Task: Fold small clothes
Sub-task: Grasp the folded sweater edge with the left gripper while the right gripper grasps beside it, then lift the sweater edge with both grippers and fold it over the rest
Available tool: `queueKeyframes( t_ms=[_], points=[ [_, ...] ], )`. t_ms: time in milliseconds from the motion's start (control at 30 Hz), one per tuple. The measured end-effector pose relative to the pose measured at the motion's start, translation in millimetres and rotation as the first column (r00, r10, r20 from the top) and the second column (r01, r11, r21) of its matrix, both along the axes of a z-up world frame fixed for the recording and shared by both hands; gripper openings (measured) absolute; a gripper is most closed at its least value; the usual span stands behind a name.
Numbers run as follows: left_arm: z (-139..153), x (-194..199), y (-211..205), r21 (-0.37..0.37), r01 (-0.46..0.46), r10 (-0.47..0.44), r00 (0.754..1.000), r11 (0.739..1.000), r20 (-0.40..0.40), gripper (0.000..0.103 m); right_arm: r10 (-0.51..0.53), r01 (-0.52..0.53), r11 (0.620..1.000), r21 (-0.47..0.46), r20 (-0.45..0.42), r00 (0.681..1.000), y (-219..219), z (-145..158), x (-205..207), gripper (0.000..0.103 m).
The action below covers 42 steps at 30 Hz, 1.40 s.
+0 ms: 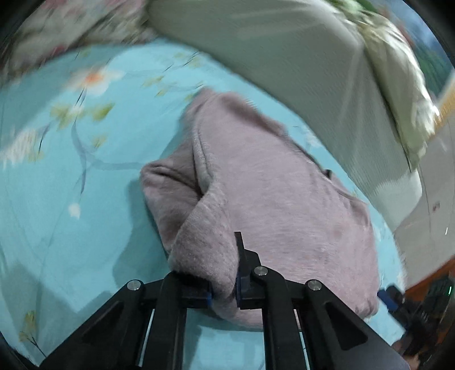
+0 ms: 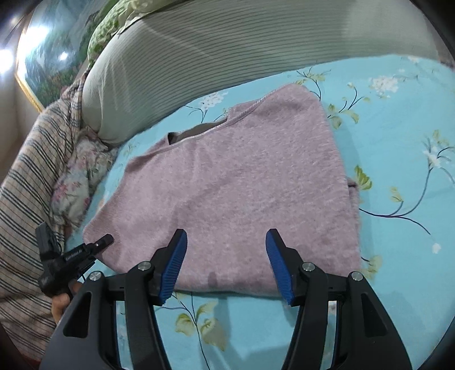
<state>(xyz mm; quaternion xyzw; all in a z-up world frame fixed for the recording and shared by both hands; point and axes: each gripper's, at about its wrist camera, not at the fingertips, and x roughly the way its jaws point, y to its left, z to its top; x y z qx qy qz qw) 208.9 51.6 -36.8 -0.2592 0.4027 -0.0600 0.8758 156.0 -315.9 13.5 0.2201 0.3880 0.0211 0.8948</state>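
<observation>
**Pink sweater pinched at one corner, lying on the blue floral sheet**

The fuzzy pink sweater (image 2: pixel 233 182) lies mostly flat in the middle of the bed, its neckline with a pale trim toward 11 o'clock in the right wrist view and its hem nearest the grippers. In the left wrist view the same sweater (image 1: pixel 270 193) looks bunched, with a fold of its edge lifted and drawn toward 6 o'clock.

The left gripper (image 1: pixel 223 293) is clamped on that raised fold of the sweater: the fabric fills the narrow gap between its dark fingers, and the blue pads press into it from both sides. The right gripper (image 2: pixel 226 264) stands with its jaws apart over the hem at 6 o'clock; its ribbed blue pads (image 2: pixel 175 264) frame the cloth without pressing on it.

Under the sweater spreads a turquoise bedsheet (image 2: pixel 398 136) printed with white blossoms and green leaves. Beyond it, at 12 o'clock, a ribbed grey-green pillow (image 2: pixel 199 57) lies along the bed, with a green leafy cushion (image 2: pixel 111 25) behind it. At 9 o'clock sits a striped blanket (image 2: pixel 31 176) beside a small floral cushion (image 2: pixel 82 173).
</observation>
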Motion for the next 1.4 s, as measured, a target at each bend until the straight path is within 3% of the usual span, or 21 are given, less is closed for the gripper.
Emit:
queueKeyframes(
  t_ms=[100,233,367,467,533,633,867,933,967,1000,1167,1267,1400],
  points=[
    [20,0,-25,0.042,0.067,-0.069,0.995,0.997,0.067,0.008,0.02,-0.02,0.998,0.053,-0.004,1.0,-9,-1,10,0.059],
    [41,0,-70,0.122,0.179,-0.196,0.971,0.976,0.14,0.008,0.053,-0.051,0.992,0.117,-0.015,0.998,-21,1,28,0.059],
    [43,-1,-122,0.247,0.293,-0.335,0.93,0.924,0.15,0.008,0.113,-0.107,0.965,0.24,-0.012,0.994,-30,2,53,0.059],
    [30,-1,-158,0.325,0.366,-0.42,0.901,0.872,0.112,0.008,0.163,-0.15,0.951,0.269,-0.026,0.986,-28,1,75,0.064],
    [20,-3,-172,0.338,0.401,-0.453,0.887,0.852,0.09,0.008,0.2,-0.181,0.942,0.281,-0.04,0.979,-23,-5,93,0.07],
    [15,-8,-179,0.332,0.433,-0.484,0.871,0.838,0.088,0.008,0.239,-0.207,0.931,0.299,-0.074,0.968,-13,-22,125,0.071],
    [17,-9,-172,0.307,0.442,-0.491,0.865,0.843,0.1,0.008,0.268,-0.225,0.923,0.314,-0.102,0.958,7,-51,195,0.07],
    [17,-9,-171,0.305,0.445,-0.493,0.864,0.842,0.099,0.008,0.264,-0.217,0.924,0.316,-0.111,0.958,14,-54,215,0.05],
    [17,-9,-171,0.307,0.446,-0.494,0.864,0.841,0.097,0.008,0.27,-0.223,0.924,0.311,-0.117,0.956,17,-55,222,0.03],
    [18,-10,-168,0.309,0.445,-0.493,0.865,0.84,0.095,0.008,0.273,-0.226,0.924,0.307,-0.116,0.955,20,-53,225,0.024],
    [34,-8,-173,0.306,0.435,-0.484,0.868,0.847,0.108,0.008,0.246,-0.241,0.939,0.244,0.011,0.969,11,-4,200,0.018],
    [48,-10,-180,0.266,0.459,-0.504,0.853,0.848,0.136,0.008,0.213,-0.224,0.957,0.186,0.078,0.974,-16,25,176,0.017],
    [60,-10,-212,0.227,0.527,-0.564,0.81,0.819,0.158,0.008,0.139,-0.147,0.983,0.106,0.076,0.987,-56,35,152,0.017]
  ],
)
